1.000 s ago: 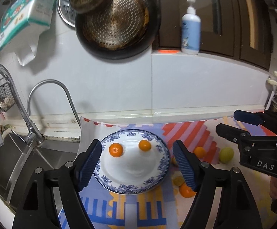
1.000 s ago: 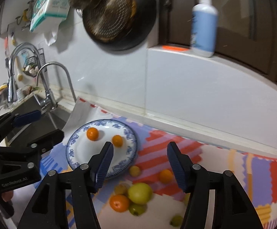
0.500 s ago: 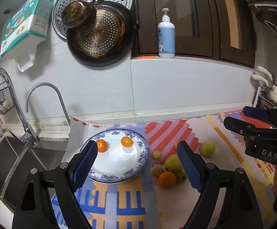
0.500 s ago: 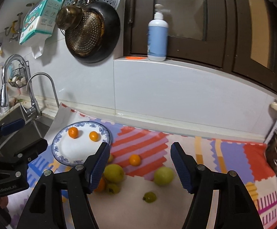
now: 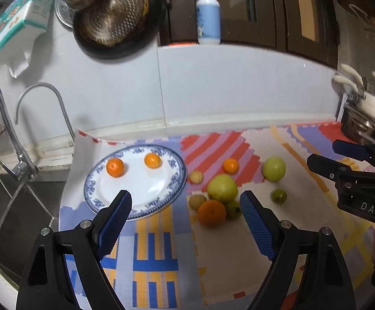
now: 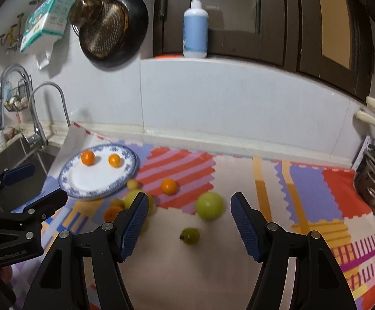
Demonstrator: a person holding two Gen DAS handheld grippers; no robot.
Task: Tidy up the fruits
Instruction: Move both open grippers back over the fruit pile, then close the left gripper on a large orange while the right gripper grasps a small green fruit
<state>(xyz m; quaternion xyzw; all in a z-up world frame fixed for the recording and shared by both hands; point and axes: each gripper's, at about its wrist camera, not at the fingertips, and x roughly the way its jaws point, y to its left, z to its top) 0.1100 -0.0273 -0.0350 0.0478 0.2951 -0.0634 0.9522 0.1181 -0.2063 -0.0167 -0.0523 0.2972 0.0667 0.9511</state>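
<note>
Two oranges (image 5: 115, 167) on plate (image 5: 98, 201); rest loose on mat. Left hand-held gripper (image 5: 185, 206) wide, right hand-held gripper (image 6: 187, 211) half-wide, both empty.

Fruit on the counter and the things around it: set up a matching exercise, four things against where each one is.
Things:
1. plate
2. soap bottle
3. frying pan
4. small dark green fruit

Places:
A. hanging on the wall
B. on the mat, beside the sink
C. ahead of the right gripper, alone on the mat
D. standing on the window ledge

Pairs: 1-B, 2-D, 3-A, 4-C
</note>
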